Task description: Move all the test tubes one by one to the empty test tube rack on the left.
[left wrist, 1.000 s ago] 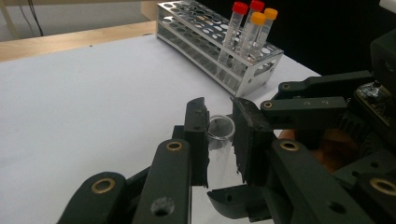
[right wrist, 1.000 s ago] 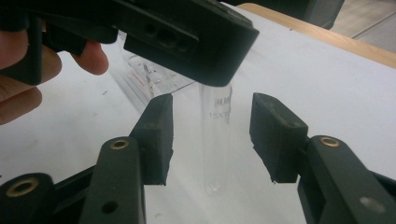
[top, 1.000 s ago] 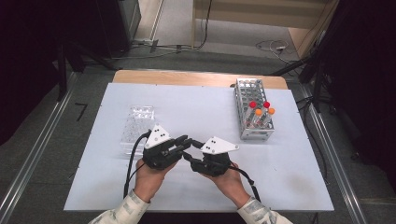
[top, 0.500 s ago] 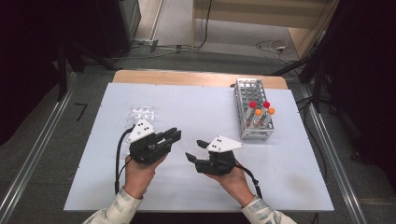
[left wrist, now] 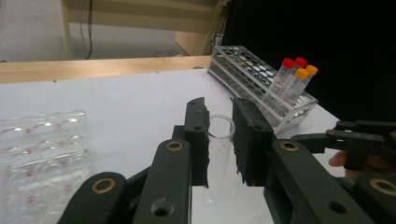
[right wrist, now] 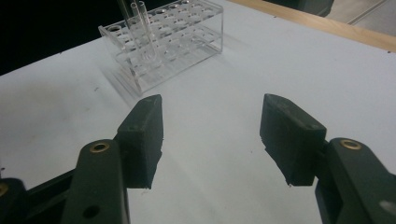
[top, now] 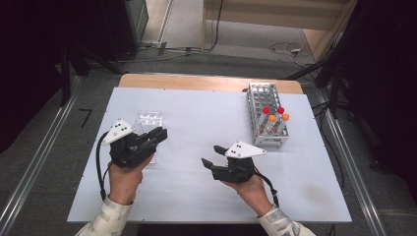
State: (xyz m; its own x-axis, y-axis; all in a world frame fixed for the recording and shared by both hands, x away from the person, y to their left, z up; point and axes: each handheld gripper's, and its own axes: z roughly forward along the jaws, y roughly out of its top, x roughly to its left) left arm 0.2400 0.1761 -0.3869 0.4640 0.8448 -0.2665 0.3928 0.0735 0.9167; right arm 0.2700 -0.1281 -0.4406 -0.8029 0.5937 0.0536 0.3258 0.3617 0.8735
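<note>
A: Start at the left gripper (left wrist: pixel 219 140). What's in it?

B: A clear tube (left wrist: pixel 218 154), open-mouthed and uncapped. The jaws are closed on its sides below the rim, so the mouth pokes up between the pads. It's held upright, probably so the open end stays up and it can drop straight into a hole.

A: And where is that relative to the clear rack (top: pixel 148 120)?

B: In the high view the left gripper (top: pixel 156 135) sits at the rack's near edge, partly over it. That rack is probably where the tube goes, though I can't tell which hole.

A: Anything in the rack already?

B: From the right gripper view, two clear tubes (right wrist: pixel 140 21) stand in the clear rack (right wrist: pixel 161 42), at its left end as that view shows it. The other holes look empty.

A: The right gripper (right wrist: pixel 212 135)?

B: Its jaws have just been opening and now stand wide apart, with nothing but bare table (right wrist: pixel 224 70) between them. In the high view the right gripper (top: pixel 212 158) is well to the right of the rack and nearer the person, jaws pointing back toward it. I'd judge it has let go and is waiting clear.

A: And the capped tubes?

B: Red and orange caps (top: pixel 274 114) in a metal rack (top: pixel 260 96), far right of the clear rack, well apart from both grippers.
</note>
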